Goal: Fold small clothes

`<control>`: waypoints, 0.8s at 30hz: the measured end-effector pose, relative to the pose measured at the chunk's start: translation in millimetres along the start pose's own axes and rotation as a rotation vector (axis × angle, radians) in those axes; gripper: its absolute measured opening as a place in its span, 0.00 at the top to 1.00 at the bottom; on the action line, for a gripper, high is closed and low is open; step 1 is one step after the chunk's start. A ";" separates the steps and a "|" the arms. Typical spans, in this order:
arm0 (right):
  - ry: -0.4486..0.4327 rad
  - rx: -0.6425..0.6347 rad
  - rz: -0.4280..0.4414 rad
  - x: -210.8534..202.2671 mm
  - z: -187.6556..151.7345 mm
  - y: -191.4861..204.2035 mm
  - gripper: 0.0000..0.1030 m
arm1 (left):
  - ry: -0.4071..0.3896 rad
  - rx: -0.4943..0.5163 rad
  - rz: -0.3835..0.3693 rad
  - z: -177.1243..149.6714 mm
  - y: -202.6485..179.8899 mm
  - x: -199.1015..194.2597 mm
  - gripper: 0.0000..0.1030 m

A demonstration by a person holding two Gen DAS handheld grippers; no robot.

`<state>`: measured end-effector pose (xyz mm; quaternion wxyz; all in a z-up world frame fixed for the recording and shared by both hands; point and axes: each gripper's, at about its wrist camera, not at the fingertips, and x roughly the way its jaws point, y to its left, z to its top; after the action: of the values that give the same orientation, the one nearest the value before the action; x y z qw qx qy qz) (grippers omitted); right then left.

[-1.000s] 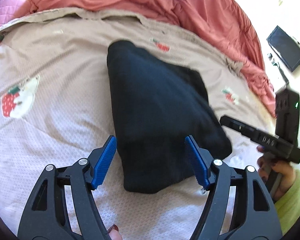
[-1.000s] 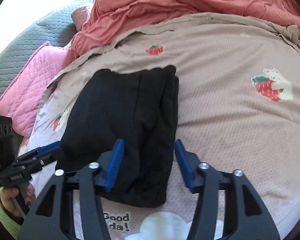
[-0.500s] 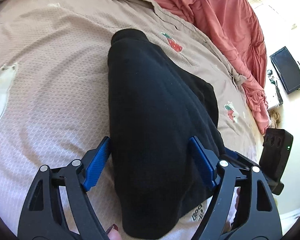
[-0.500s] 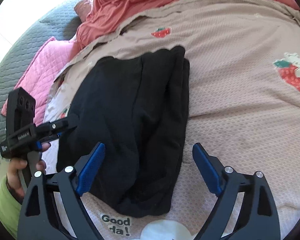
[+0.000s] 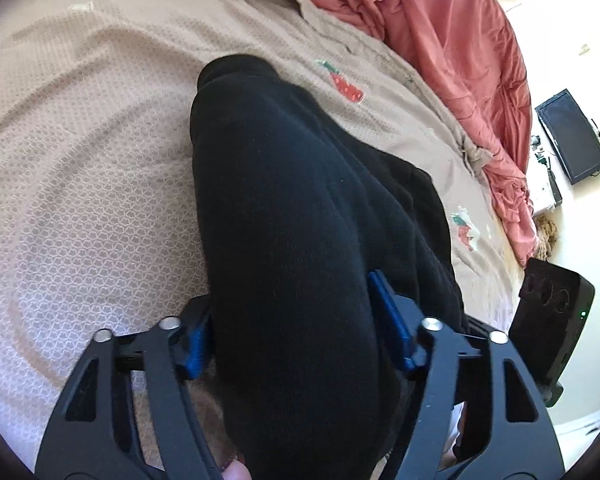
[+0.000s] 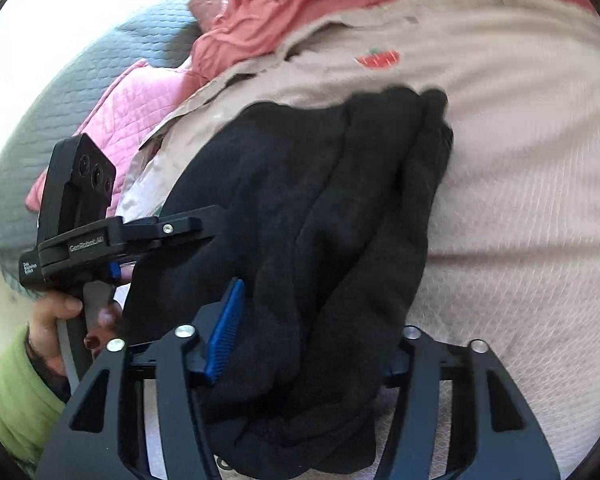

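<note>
White lettering "GenRobot.AI" is read on the left gripper (image 6: pixel 204 236), gripped by a green-sleeved hand (image 6: pixel 56 312). Both it and the right gripper (image 6: pixel 312 340), angled downward, have just been closed onto the black garment (image 5: pixel 300 240), laid folded on the beige strawberry-print bedspread (image 5: pixel 92 168)

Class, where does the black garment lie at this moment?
The black garment lies mid-frame in both views on the beige blanket, its near end between both grippers' blue pads.

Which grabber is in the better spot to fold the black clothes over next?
Neither clearly: both have just been closing on the near end of the black garment. The left gripper pinches one side, the right gripper the other, so I'd expect them to lift together.
</note>
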<state>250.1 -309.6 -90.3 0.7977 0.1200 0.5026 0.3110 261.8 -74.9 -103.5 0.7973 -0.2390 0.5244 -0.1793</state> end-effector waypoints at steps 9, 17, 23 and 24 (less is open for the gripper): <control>-0.084 -0.049 0.040 -32.4 9.1 29.5 0.51 | -0.061 0.020 -0.043 -3.2 -12.9 -39.4 0.52; 0.005 -0.069 0.000 -3.6 -0.9 35.2 0.55 | -0.043 0.042 0.065 -20.7 -3.4 -30.2 0.50; 0.041 -0.082 -0.052 3.1 -4.1 36.4 0.51 | -0.049 0.043 0.088 -23.8 1.2 -28.5 0.47; 0.050 -0.072 -0.060 4.3 -4.1 34.7 0.50 | -0.047 0.047 0.091 -23.0 -0.1 -28.0 0.47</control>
<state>234.7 -280.5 -77.8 0.7978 0.0684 0.5141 0.3075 229.8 -64.4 -90.2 0.8220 -0.2003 0.5117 -0.1493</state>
